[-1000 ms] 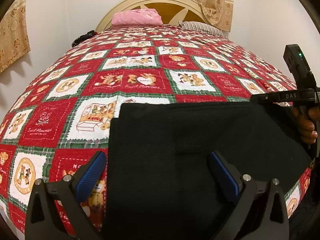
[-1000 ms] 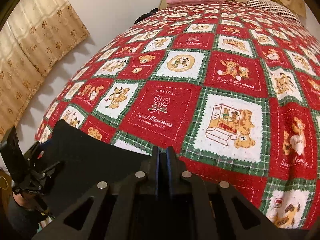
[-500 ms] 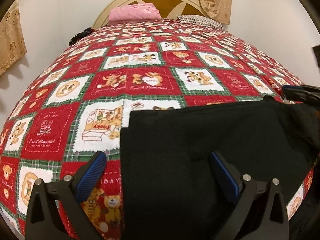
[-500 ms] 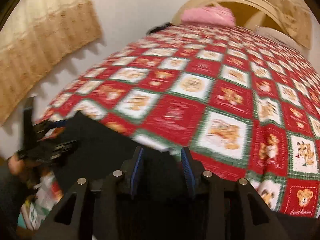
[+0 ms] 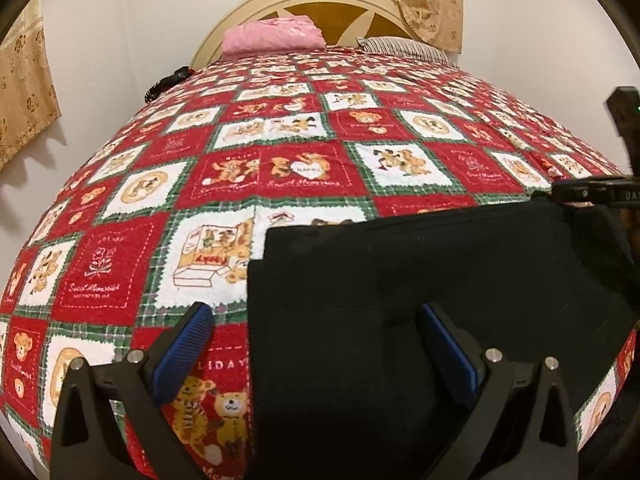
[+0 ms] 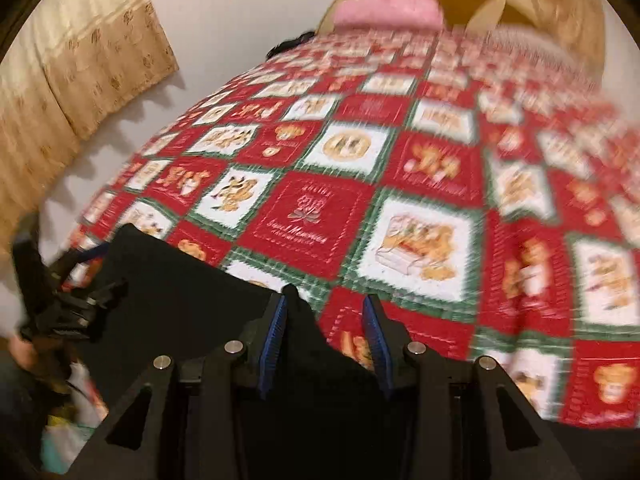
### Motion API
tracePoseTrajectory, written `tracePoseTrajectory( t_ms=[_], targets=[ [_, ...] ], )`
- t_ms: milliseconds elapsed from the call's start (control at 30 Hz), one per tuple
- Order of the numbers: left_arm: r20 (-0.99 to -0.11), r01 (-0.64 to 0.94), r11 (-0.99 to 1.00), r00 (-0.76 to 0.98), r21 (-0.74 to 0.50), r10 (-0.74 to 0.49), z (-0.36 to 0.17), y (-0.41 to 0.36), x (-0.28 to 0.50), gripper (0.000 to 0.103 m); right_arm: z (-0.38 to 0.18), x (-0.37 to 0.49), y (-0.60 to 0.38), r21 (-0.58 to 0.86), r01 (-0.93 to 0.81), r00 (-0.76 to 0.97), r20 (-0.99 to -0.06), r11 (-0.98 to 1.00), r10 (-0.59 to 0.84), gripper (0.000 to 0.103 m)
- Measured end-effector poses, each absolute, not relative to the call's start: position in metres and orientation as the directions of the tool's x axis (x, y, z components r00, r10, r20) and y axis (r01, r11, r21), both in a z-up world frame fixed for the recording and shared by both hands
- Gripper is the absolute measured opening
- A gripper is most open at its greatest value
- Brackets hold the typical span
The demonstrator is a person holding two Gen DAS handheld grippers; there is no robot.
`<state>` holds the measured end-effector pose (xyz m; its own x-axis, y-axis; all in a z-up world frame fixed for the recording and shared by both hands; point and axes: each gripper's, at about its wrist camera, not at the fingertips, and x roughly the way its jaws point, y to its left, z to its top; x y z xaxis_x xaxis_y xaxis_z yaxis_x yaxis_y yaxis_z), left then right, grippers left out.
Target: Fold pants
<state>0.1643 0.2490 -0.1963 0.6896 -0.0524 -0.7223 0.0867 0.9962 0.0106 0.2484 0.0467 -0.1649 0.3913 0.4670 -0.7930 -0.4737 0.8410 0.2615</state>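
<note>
Black folded pants on quilt, under parted left gripper, right gripper just released.

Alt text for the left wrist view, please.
Folded black pants lie on a red, green and white teddy-bear quilt, under the open left gripper. The right gripper shows at the right edge; a pink pillow lies by the headboard.

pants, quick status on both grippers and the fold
Left gripper open, hovering over the pants. Right gripper jaws just opened, nothing pinched. Pants folded flat on the quilt; nothing in the way.
</note>
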Motion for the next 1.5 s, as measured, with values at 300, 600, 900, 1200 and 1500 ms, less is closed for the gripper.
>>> tracePoseTrajectory(
  t_ms=[300,600,900,1200,1500],
  targets=[
    [-0.676,0.080,0.982,0.735,0.169,0.056,-0.191,0.234,0.160,0.103,-0.149,0.247,0.063,0.286,-0.518,0.398,-0.754,0.806,0.523,0.004],
    [-0.725,0.074,0.997,0.688,0.021,-0.036,-0.197,0.252,0.169,0.103,-0.184,0.273,0.060,0.245,-0.481,0.387,-0.802,0.842,0.455,0.013],
    [-0.608,-0.019,0.993,0.789,0.117,0.087,-0.175,0.245,0.135,0.103,-0.140,0.216,0.022,0.169,-0.484,0.513,-0.740,0.859,0.435,0.053],
    [-0.582,0.012,0.995,0.812,0.101,0.049,-0.153,0.212,0.122,0.103,-0.177,0.166,-0.011,0.021,-0.504,0.505,-0.804,0.863,0.315,0.059],
    [-0.610,0.192,0.980,0.783,0.052,-0.121,-0.143,0.132,0.124,0.103,-0.115,0.145,-0.158,0.068,-0.260,0.670,-0.706,0.963,0.230,0.059]
  ],
)
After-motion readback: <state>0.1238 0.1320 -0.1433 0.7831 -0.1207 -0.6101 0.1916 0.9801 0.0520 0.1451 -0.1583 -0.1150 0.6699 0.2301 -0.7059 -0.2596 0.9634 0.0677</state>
